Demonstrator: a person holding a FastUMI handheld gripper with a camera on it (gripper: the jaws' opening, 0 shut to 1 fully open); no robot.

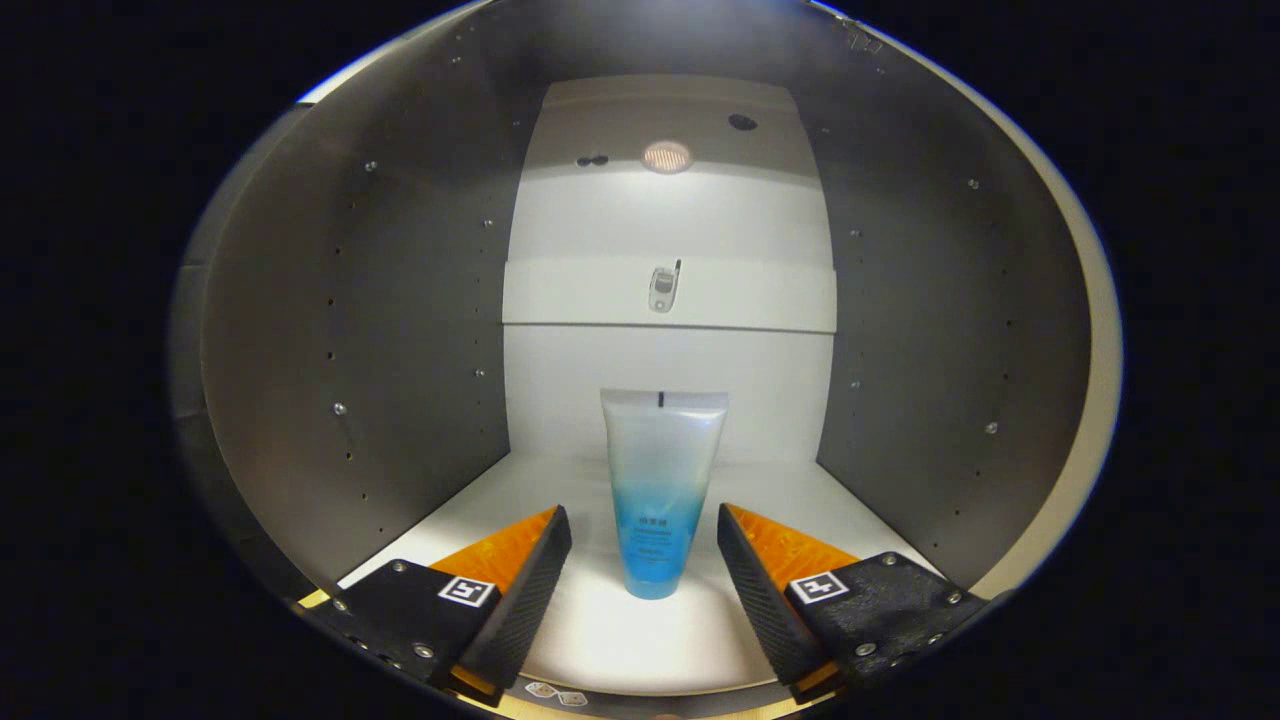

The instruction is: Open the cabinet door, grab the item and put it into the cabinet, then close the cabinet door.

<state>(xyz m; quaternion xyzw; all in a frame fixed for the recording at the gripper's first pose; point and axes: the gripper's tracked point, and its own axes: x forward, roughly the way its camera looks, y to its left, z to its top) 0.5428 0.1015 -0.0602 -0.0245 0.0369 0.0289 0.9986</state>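
Translucent plastic tube (660, 490), clear at the crimped top fading to blue toward the cap, upright cap-down on the white cabinet floor (620, 630), lower centre of frame. Gripper (645, 545) spread open, one finger (520, 590) on each side of the tube, gaps visible both sides, no contact. Tube base level with the fingertips, roughly midway between them. Grey side walls (400, 350) of the cabinet at left and right of frame, dotted with small holes and screw heads. White back panel (665, 220) behind the tube, horizontal ledge across mid-frame carrying a small metal fitting (663, 287). Round glowing spot (666, 156) at upper centre.
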